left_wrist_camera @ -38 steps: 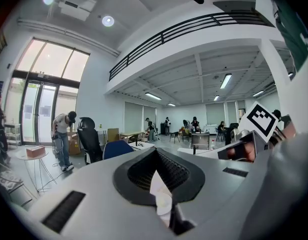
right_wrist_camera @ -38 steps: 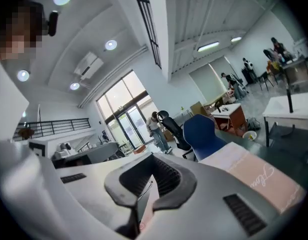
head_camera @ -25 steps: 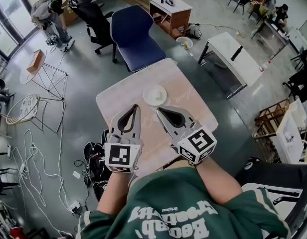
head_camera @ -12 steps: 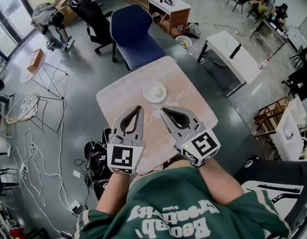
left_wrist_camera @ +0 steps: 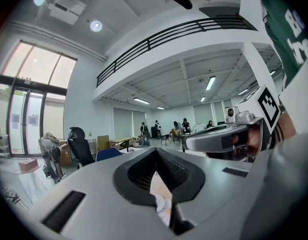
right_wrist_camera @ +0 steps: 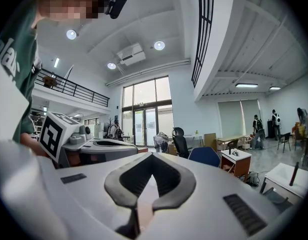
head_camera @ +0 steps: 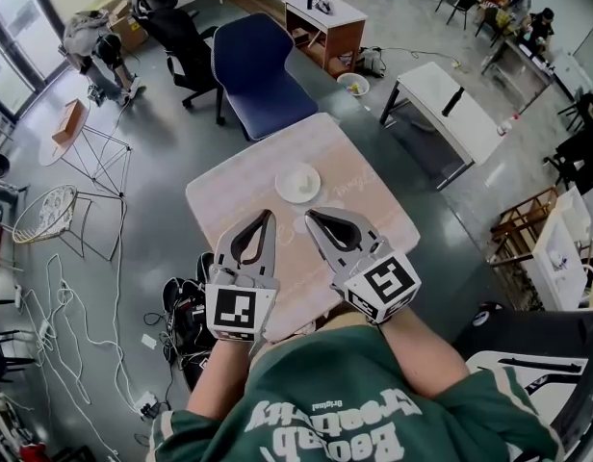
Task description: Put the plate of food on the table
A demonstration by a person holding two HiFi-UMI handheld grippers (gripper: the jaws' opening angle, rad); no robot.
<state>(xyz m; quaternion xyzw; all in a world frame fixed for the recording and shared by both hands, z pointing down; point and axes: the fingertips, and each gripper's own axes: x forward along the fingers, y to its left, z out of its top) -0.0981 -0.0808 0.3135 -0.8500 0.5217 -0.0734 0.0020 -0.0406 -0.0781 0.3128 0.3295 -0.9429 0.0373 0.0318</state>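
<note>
1. The left gripper (head_camera: 269, 214) has its jaws closed tip to tip. Only the hollow loop between the jaws is left open, and nothing is held in it.
2. The right gripper (head_camera: 309, 213) is closed in the same way. In the right gripper view its tips meet and its jaws are empty.
3. Both grippers are held side by side over the near half of the counter (head_camera: 364, 215). Their tips lean towards each other but stay apart. The marker cubes sit at the wrist end, close to the person's green sweatshirt (head_camera: 354, 402).
4. The white plate (head_camera: 297, 183) rests flat on the pale wood counter, just beyond the two sets of tips and about midway between them. Neither gripper touches it. Something small and pale lies on it, too small to identify.
5. A blue chair (head_camera: 260, 70) stands at the far edge of the counter. A black office chair (head_camera: 181, 32) stands just beside it on the left.
6. Further right are a small wooden cabinet (head_camera: 327, 22), a bowl on the floor (head_camera: 354, 83) and a white desk (head_camera: 449, 112).
7. On the left, loose cables (head_camera: 75, 296) trail across the grey floor. A person (head_camera: 92, 35) bends over near the windows.
</note>
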